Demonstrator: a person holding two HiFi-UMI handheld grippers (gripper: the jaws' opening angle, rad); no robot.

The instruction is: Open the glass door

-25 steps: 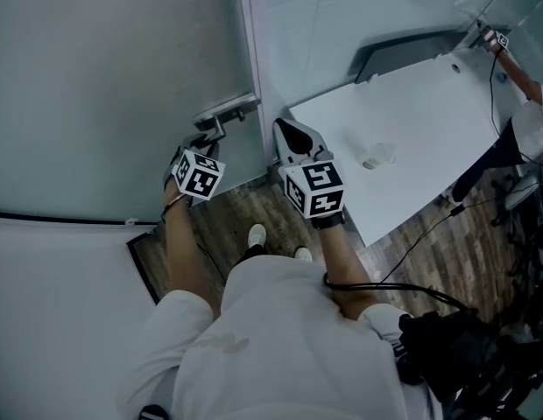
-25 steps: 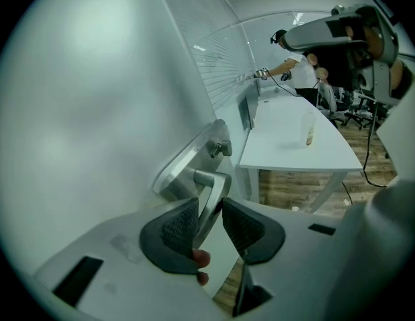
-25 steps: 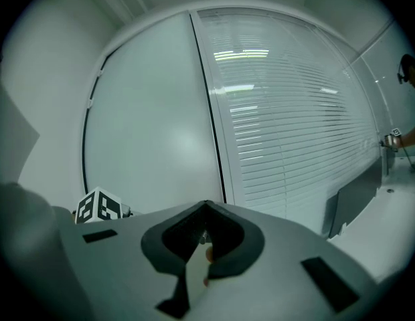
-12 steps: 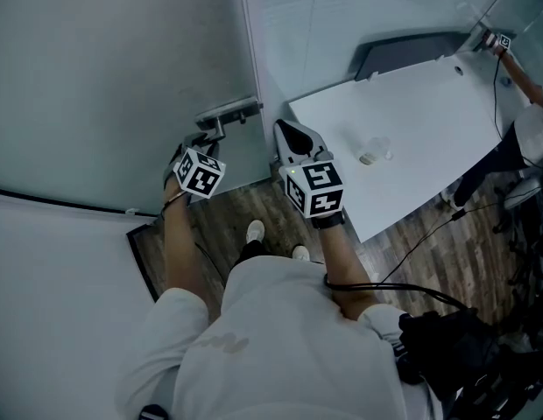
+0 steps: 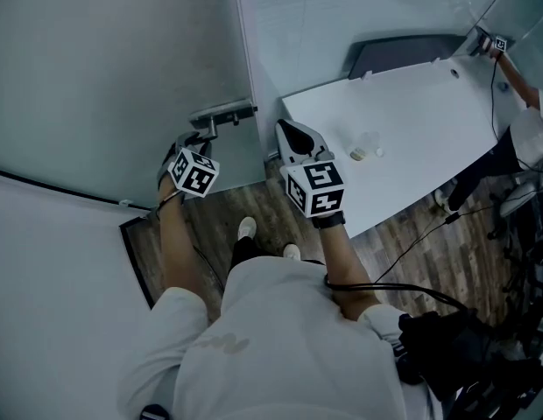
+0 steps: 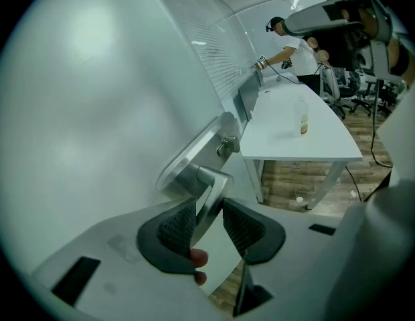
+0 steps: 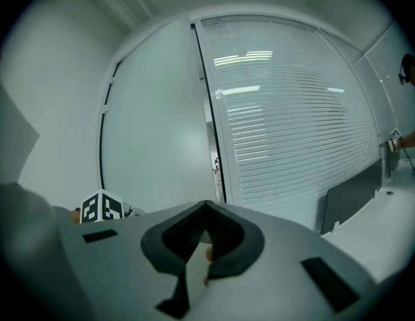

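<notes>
left gripper (image 6: 209, 221): fingers clamped on handle (image 6: 211, 191); I'll swing along door (image 5: 123, 68) arc, no twisting
right gripper (image 7: 206, 231): fingers clenched, empty

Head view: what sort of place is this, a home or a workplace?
Probably an office. There is a frosted glass door with a metal lever handle, a glass partition covered by blinds, and a long white desk along the wall.

White short-sleeved shirt (image 5: 280, 339), pale shoes (image 5: 246, 228), black cable (image 5: 385, 285); left gripper (image 6: 209, 221), right gripper (image 7: 205, 236) grey, dark ribbed fingers (image 6: 175, 225), black-white marker cubes (image 5: 313, 189).
</notes>
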